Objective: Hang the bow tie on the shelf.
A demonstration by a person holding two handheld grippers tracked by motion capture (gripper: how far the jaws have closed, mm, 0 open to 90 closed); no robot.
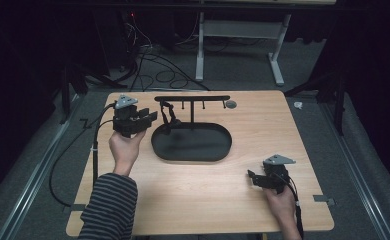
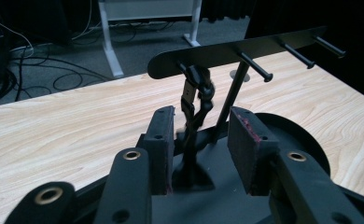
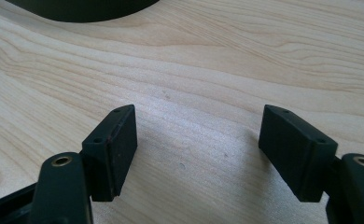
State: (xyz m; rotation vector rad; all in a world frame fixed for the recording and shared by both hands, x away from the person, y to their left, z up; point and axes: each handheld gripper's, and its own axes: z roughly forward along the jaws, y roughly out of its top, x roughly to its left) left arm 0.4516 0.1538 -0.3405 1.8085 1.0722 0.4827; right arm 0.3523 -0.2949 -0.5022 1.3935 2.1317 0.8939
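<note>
Dark flooring is surrounding the wooden counter [image 1: 198, 200]; no writing is legible. Left gripper [image 2: 201, 140], jaws parted, is flanking the watch strap [image 2: 196, 100] hanging on the rack [image 2: 227, 53]. Right gripper [image 3: 196, 149] is resting wide apart, gripping nothing.

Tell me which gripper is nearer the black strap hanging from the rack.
Left. The left gripper sits just beside the black strap, jaws open toward it. The right gripper rests far off on the table, near its front right.

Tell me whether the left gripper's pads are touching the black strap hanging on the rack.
Apart. The left gripper view shows a gap between each of the left gripper's pads and the strap.
</note>
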